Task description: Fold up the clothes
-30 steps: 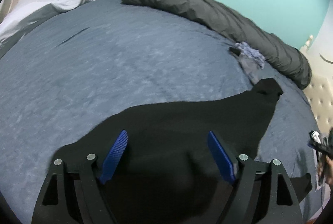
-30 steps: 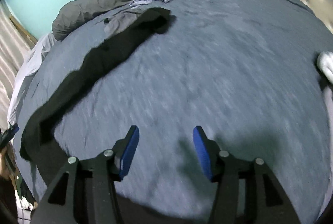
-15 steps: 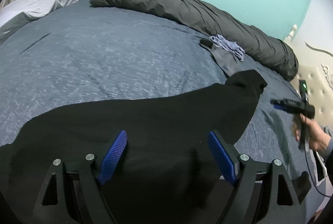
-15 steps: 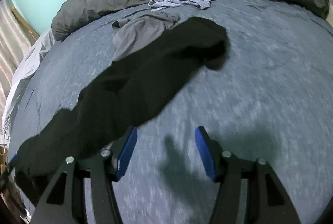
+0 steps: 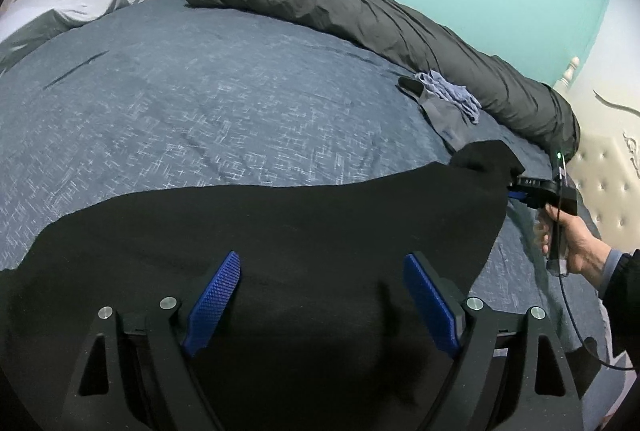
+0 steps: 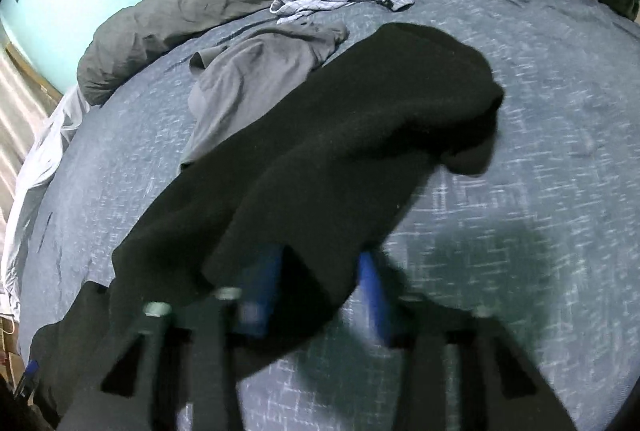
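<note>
Right gripper: motion-blurred in its own view, jaws closing with a fold of the black garment between them; contact of pads and cloth cannot be made out. Garment's near end runs behind the claw's left finger and off the bottom-left edge. Grey garment, beyond the claw, partly covered by the black one. Left gripper: cloth below its wide-set fingers cut off by the frame's bottom edge.

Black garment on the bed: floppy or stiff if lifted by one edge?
Likely floppy: the black garment drapes flat on the blue bedspread, its far end slumped in a soft fold. It will probably sag and trail. The right gripper is closing, cloth between its fingers; bunching seems likely.
</note>
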The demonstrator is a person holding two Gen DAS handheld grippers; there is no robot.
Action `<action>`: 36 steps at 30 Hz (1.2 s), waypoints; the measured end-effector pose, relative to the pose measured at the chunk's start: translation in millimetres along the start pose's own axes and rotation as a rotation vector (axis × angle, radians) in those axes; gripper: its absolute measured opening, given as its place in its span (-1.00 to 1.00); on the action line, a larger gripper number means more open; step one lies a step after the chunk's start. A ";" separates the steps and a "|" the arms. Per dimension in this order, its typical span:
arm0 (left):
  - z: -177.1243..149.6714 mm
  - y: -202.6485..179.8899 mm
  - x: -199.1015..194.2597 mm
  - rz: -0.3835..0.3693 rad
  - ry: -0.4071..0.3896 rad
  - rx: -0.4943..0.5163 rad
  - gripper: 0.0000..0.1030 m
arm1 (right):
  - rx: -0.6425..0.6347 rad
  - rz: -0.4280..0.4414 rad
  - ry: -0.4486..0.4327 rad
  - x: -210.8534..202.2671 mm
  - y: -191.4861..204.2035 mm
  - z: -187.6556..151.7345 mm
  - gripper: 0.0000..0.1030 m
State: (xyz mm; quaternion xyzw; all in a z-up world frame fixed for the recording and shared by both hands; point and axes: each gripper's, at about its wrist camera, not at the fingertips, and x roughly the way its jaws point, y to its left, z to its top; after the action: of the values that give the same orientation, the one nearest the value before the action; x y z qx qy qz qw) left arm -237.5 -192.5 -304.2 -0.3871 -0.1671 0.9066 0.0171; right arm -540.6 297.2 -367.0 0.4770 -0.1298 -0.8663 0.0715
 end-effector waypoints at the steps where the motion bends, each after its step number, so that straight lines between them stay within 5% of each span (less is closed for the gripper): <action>1: 0.1 1.3 0.6 -0.002 0.001 -0.007 0.70 | -0.006 0.000 -0.010 -3.6 2.1 -1.0 -0.83; 9: 3.6 2.7 -8.3 -0.022 -0.023 -0.017 0.70 | -0.081 0.004 -0.110 -88.5 18.7 -19.9 -0.93; 15: 5.3 2.7 -21.1 -0.043 -0.048 -0.030 0.70 | -0.094 -0.026 -0.032 -173.5 7.3 -77.1 -0.93; 18: 6.5 0.4 -26.1 -0.048 -0.061 -0.032 0.70 | -0.029 -0.085 0.058 -174.5 -16.4 -109.6 -0.93; 20: 6.7 -2.2 -28.7 -0.055 -0.067 -0.027 0.70 | 0.032 -0.048 0.116 -165.7 -32.2 -126.3 -0.86; 29: 4.4 -0.5 -23.6 -0.051 -0.056 -0.019 0.70 | 0.090 -0.052 -0.139 -213.5 -78.1 -118.7 -0.52; 30: 4.5 0.2 -22.6 -0.050 -0.055 -0.020 0.70 | 0.107 -0.072 -0.136 -209.4 -85.8 -113.4 -0.35; 36: 5.4 0.2 -20.5 -0.036 -0.060 -0.008 0.71 | 0.233 -0.185 -0.056 -152.9 -130.0 -84.6 -0.23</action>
State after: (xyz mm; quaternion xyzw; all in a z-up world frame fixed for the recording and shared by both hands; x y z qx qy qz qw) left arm -226.9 -197.6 -286.5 -0.3569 -0.1784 0.9165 0.0270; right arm -387.4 446.1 -324.8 0.4677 -0.1869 -0.8612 -0.0683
